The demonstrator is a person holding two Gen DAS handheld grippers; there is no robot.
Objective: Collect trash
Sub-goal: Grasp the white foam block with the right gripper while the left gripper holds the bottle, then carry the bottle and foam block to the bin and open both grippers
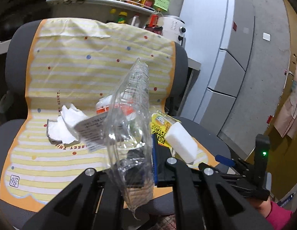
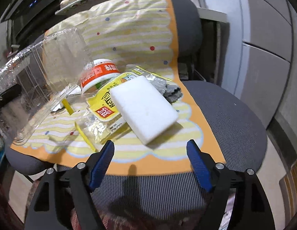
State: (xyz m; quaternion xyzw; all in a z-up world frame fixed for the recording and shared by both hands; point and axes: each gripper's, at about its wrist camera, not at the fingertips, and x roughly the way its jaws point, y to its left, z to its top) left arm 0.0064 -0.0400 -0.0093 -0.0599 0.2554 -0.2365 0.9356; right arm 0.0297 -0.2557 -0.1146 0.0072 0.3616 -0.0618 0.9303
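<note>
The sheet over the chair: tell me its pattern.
Pale yellow and white stripes with coloured dots and an orange border; clearest in the left wrist view.

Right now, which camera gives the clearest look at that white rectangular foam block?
The right wrist view: the white rectangular foam block lies whole and unobstructed just ahead of the open right gripper, resting partly on a yellow wrapper. The left wrist view shows it only at the side, partly cut off by gripper parts.

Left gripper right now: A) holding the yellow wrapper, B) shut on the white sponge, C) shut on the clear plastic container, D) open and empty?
C: the left gripper is closed on the clear plastic container, lifted above the striped mat; the white sponge lies on the yellow wrapper, before the open right gripper.
</note>
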